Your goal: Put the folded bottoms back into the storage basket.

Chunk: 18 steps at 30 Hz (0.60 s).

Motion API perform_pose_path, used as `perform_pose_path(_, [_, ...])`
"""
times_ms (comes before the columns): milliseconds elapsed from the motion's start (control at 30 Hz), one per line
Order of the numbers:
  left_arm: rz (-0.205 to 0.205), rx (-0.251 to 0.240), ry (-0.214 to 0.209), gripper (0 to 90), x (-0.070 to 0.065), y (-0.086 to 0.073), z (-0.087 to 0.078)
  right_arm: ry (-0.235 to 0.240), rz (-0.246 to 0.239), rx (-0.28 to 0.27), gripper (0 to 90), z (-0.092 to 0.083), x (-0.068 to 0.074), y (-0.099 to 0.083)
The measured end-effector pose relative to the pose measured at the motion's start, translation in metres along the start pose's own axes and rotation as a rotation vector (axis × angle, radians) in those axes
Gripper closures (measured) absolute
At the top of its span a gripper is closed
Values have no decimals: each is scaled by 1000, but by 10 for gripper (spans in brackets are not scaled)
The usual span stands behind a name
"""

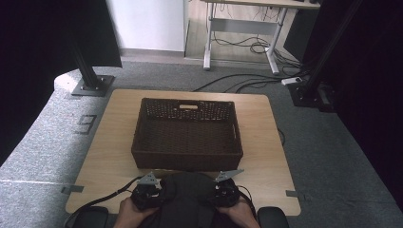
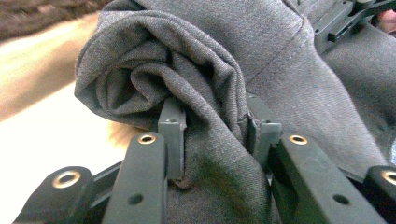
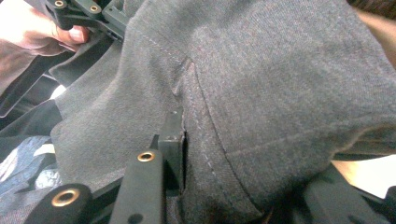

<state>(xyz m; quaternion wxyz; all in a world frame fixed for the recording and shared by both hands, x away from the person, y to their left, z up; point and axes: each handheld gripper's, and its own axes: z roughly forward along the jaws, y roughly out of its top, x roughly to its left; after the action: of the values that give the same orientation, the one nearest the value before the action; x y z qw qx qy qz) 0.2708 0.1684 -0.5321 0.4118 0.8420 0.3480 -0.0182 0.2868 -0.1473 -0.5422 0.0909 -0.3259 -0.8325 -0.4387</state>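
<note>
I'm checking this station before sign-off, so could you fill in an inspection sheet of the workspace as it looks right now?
Surface: light wooden table with rounded corners.
Job's things: dark grey woven-fabric garment, rolled up, at the near edge; dark brown wicker basket with cut-out handles behind it, nothing inside.
Clutter: nothing seen.
Grippers: left gripper shut on a fold of the garment; right gripper has fabric between its jaws, one pad against it, the other jaw covered by cloth.
Cables: black leads trail from the grippers; loose black cables on the floor beyond.
Surroundings: grey carpet, white desk frame, black stand posts.
</note>
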Motion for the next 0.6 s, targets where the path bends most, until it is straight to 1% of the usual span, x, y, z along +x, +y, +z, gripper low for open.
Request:
perform_pose_path(33, [5, -9, 6, 668, 0, 1, -1, -20, -21, -17, 620, -3, 2, 1])
perform_pose_path(67, [9, -17, 8, 668, 0, 1, -3, -20, -21, -17, 620, -3, 2, 1])
perform_pose_path(100, [13, -23, 10, 672, 0, 2, -4, -36, -39, -30, 624, -5, 5, 2])
perform_pose_path(167, [20, -36, 13, 676, 0, 3, -7, -49, -60, -42, 628, -6, 7, 3])
perform_pose_path(233, [28, -53, 11, 676, 0, 4, -11, -52, -68, -49, 629, -8, 8, 4])
perform_pose_path(333, [35, -81, 10, 678, -1, 6, -17, -60, -93, -70, 633, -12, 11, 6])
perform_pose_path(367, [37, -91, 8, 679, -1, 7, -19, -71, -109, -84, 635, -15, 13, 8])
perform_pose_path(467, [43, -108, 8, 679, -1, 9, -25, -77, -121, -95, 637, -17, 15, 10])
perform_pose_path(600, [56, -131, 13, 679, -2, 14, -31, -103, -164, -127, 646, -23, 23, 15])
